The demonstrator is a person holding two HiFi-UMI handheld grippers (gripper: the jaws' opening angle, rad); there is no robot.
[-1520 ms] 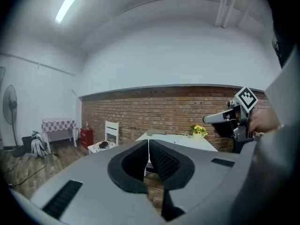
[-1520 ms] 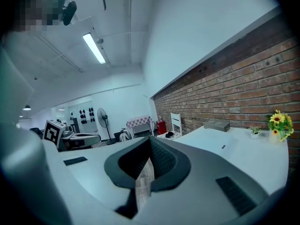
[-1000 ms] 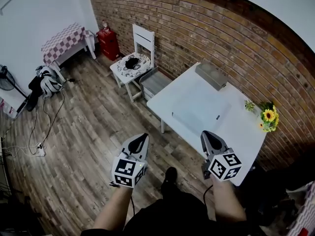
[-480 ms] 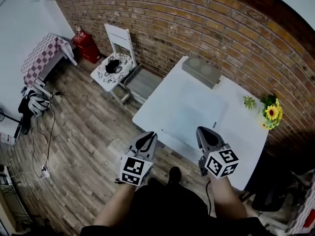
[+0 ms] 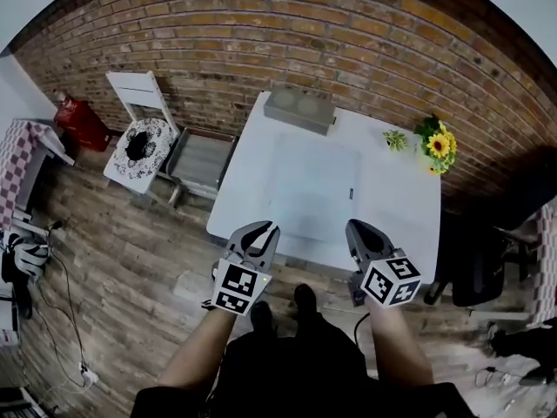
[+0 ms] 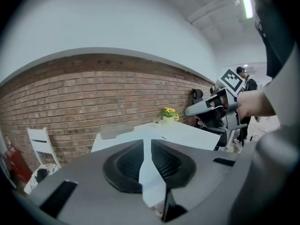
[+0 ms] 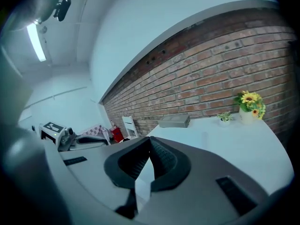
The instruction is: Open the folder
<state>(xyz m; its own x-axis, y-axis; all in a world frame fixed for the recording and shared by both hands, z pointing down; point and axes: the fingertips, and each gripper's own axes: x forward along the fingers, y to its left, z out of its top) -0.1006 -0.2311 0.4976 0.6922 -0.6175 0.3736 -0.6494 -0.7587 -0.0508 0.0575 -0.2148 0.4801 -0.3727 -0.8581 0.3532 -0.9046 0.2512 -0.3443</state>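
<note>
A pale, see-through folder [image 5: 313, 181] lies flat and closed on the middle of the white table [image 5: 409, 220], with a small dark mark near its right edge. Both grippers hover side by side over the table's near edge, short of the folder and pointing at it. My left gripper [image 5: 264, 227] has just been opening: in the left gripper view [image 6: 147, 144] a narrow gap shows between its pads, with nothing in it. My right gripper [image 5: 355, 226] has its tips together and holds nothing [image 7: 150, 139].
A grey box [image 5: 300, 107] sits at the table's far edge against the brick wall. A sunflower pot [image 5: 438, 144] and a small plant [image 5: 396, 138] stand at the back right. A white chair [image 5: 139, 138] is left of the table, a black chair [image 5: 474, 268] right.
The view has swung, so the table now lies straight ahead. Both grippers have come forward to its near edge. The left jaws have parted a crack.
</note>
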